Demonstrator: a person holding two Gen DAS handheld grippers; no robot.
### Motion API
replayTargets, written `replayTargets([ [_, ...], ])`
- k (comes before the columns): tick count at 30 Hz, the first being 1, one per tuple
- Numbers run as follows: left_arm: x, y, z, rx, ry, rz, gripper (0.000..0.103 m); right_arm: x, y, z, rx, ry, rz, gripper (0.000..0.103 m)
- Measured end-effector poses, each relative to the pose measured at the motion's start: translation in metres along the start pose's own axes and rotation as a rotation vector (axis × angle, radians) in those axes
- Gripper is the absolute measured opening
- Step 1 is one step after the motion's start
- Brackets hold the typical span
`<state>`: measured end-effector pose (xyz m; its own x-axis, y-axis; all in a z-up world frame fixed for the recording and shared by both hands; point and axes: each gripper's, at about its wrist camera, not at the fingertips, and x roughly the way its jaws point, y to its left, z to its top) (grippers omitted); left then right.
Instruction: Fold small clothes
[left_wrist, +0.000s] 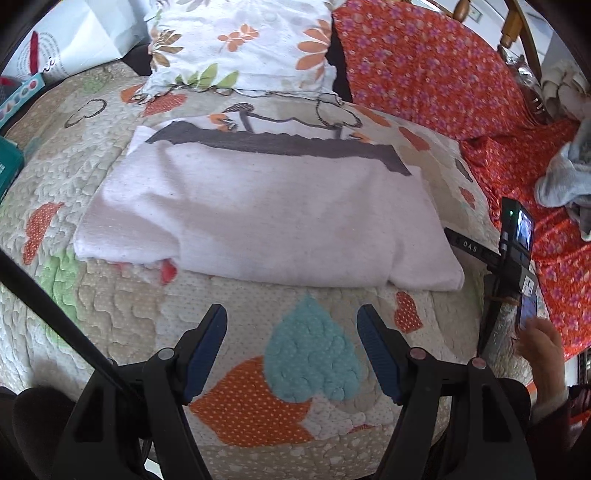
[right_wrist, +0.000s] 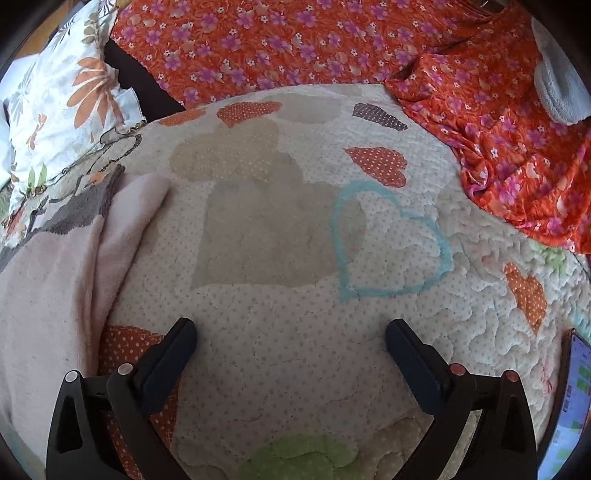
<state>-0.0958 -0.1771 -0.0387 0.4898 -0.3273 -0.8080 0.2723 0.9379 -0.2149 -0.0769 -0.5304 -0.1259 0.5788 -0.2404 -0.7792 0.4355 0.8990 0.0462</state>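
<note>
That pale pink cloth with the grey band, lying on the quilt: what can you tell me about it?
The pink cloth looks soft and fleecy, like a towel or small garment. It lies folded into a rough rectangle, flat on the quilt, with a ragged dark grey band across its far edge. A folded layer shows along its right side in the right wrist view. No gripper touches it; both are open and empty.

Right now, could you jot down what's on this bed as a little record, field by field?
surface: heart-patterned quilt
garment: pale pink folded cloth with grey band, flat on quilt
behind it: floral pillow
right side: orange flowered fabric
left hand-held gripper: open, empty
right hand-held gripper: open, empty, beside garment
</note>
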Motion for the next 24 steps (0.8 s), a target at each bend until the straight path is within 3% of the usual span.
replayTargets([
  [10, 0.020, -0.020, -0.012, 0.005, 0.059, -0.025, 0.072, -0.001, -0.001, -0.001, -0.005, 0.001, -0.007, 0.103],
  [24, 0.017, -0.042, -0.013, 0.051, 0.047, -0.049, 0.072, -0.002, -0.001, -0.001, -0.004, 0.001, -0.009, 0.103],
])
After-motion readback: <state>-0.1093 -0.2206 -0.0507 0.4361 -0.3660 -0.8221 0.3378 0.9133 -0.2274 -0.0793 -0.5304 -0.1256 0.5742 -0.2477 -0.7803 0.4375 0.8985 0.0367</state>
